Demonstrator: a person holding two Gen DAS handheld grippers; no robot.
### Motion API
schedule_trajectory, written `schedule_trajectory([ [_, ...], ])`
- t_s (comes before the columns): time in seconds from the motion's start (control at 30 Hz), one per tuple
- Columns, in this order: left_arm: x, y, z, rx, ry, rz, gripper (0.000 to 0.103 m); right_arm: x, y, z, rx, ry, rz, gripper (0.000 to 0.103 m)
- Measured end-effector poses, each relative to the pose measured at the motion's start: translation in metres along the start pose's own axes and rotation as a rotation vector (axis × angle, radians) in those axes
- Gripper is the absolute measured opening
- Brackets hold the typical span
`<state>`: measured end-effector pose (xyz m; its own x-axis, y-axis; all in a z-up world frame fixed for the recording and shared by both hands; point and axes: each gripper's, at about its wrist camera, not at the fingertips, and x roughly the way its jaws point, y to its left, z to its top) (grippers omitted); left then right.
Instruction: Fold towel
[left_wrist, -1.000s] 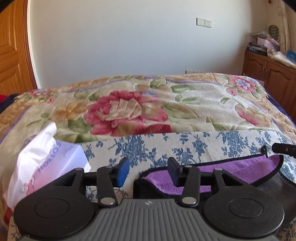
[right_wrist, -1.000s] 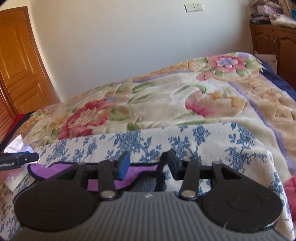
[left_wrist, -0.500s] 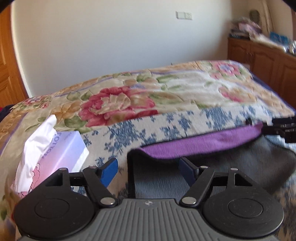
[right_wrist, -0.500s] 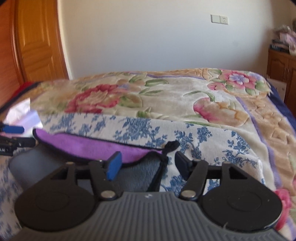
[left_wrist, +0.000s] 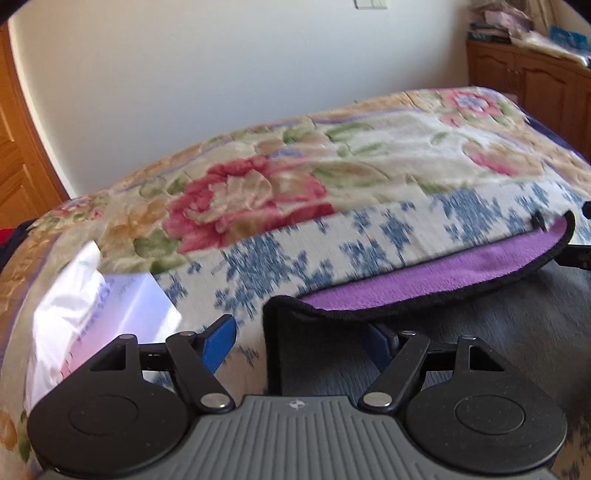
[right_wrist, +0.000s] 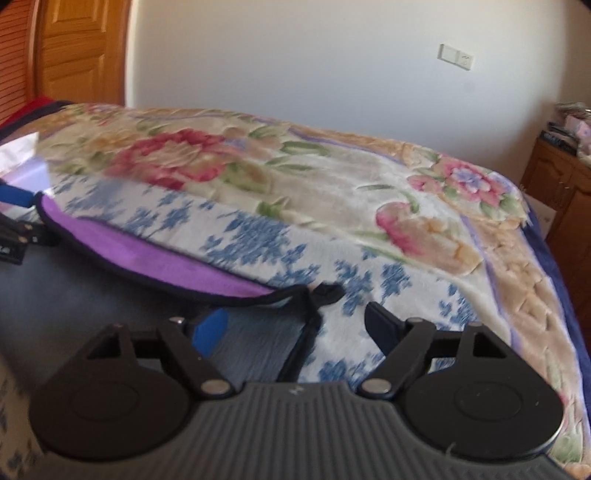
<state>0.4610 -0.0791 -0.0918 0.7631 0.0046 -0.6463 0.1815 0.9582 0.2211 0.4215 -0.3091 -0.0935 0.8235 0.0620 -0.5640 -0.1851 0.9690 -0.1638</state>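
Grey towel (left_wrist: 461, 332) lies folded between both grippers, their jaws spread apart.

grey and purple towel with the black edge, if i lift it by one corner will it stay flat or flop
Likely flop: the grey and purple fleece towel with black trim already lies curved and folded over itself on the blue-flowered cloth. Its plush nap probably grips rather than slips. It looks thin, so probably light; the open left gripper straddling its corner should lift it easily.
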Motion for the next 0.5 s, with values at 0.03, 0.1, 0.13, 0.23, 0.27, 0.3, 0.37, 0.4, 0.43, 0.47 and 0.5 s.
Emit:
schedule_trajectory([
  [0.03, -0.001, 0.001, 0.003, -0.008, -0.012, 0.011, 0.077, 0.000, -0.002, 0.002, 0.010, -0.009, -0.011, 0.081],
  [0.1, -0.004, 0.003, 0.006, -0.022, -0.031, 0.019, 0.077, -0.002, -0.005, 0.007, 0.028, -0.029, -0.007, 0.081],
  [0.13, -0.006, 0.005, 0.007, -0.025, -0.036, 0.021, 0.077, -0.004, -0.005, 0.009, 0.034, -0.038, -0.007, 0.081],
  [0.23, -0.011, 0.007, 0.006, -0.031, -0.038, 0.018, 0.077, -0.010, -0.004, 0.010, 0.045, -0.048, 0.008, 0.081],
  [0.27, -0.014, 0.008, 0.005, -0.037, -0.036, 0.014, 0.077, -0.014, -0.004, 0.010, 0.054, -0.051, 0.016, 0.081],
  [0.3, -0.018, 0.009, 0.003, -0.045, -0.034, 0.010, 0.077, -0.018, -0.004, 0.010, 0.065, -0.053, 0.023, 0.081],
  [0.37, -0.028, 0.010, 0.001, -0.054, -0.032, 0.005, 0.077, -0.028, -0.004, 0.009, 0.095, -0.054, 0.041, 0.081],
  [0.4, -0.034, 0.010, 0.000, -0.052, -0.032, 0.006, 0.077, -0.034, -0.004, 0.009, 0.109, -0.054, 0.049, 0.081],
  [0.43, -0.041, 0.010, 0.000, -0.051, -0.036, 0.007, 0.078, -0.040, -0.004, 0.010, 0.121, -0.055, 0.055, 0.081],
  [0.47, -0.049, 0.011, 0.000, -0.053, -0.042, 0.008, 0.079, -0.046, -0.003, 0.010, 0.129, -0.057, 0.060, 0.081],
  [0.5, -0.057, 0.012, 0.000, -0.057, -0.050, 0.010, 0.081, -0.055, -0.002, 0.010, 0.132, -0.062, 0.064, 0.081],
])
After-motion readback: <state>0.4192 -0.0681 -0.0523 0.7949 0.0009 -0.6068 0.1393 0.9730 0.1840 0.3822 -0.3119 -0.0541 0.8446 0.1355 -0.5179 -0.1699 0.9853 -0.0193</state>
